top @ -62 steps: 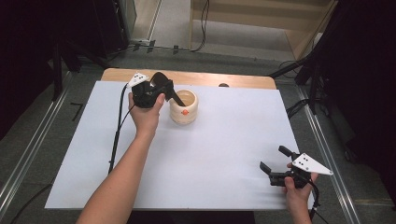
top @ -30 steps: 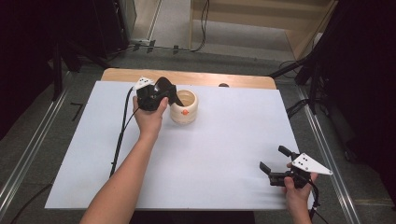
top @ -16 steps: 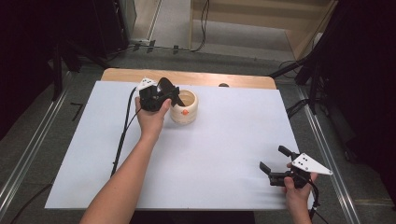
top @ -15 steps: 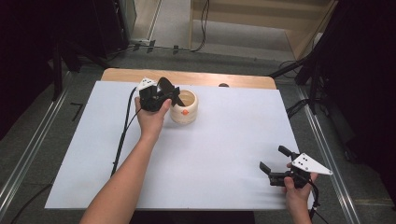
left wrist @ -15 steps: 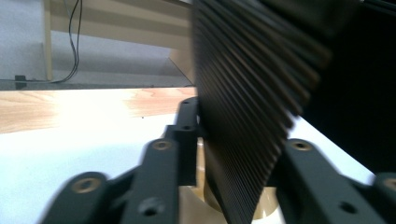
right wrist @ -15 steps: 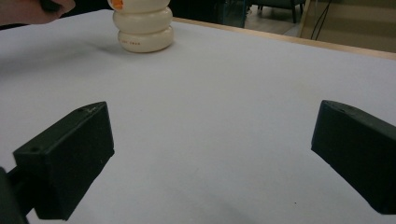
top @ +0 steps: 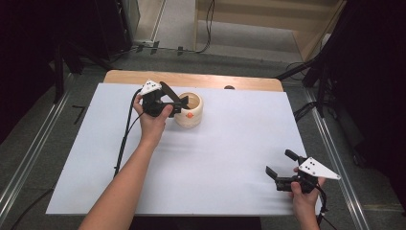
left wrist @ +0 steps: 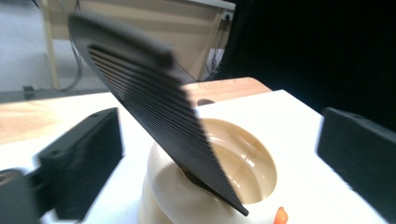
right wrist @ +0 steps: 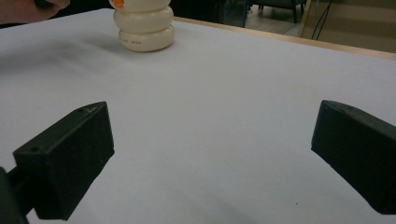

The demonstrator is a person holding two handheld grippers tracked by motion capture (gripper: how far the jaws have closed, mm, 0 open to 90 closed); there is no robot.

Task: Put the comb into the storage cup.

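Just ahead of the left gripper (left wrist: 210, 154), jaws wide apart, a black comb (left wrist: 154, 116) leans in a cream cup (left wrist: 233, 186); the right gripper (right wrist: 212, 154) is open too, well apart.

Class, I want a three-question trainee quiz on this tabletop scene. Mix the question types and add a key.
1. Multiple choice: where is the black comb?
A) lying flat on the table
B) leaning in the cream holder
C) on the floor

2. True or false: the right claw is shut on the cream holder.

3. Fill in: the left claw is ____, with one jaw on each side of the black comb.

Key:
1. B
2. False: the right claw is open and far from the cream holder.
3. open
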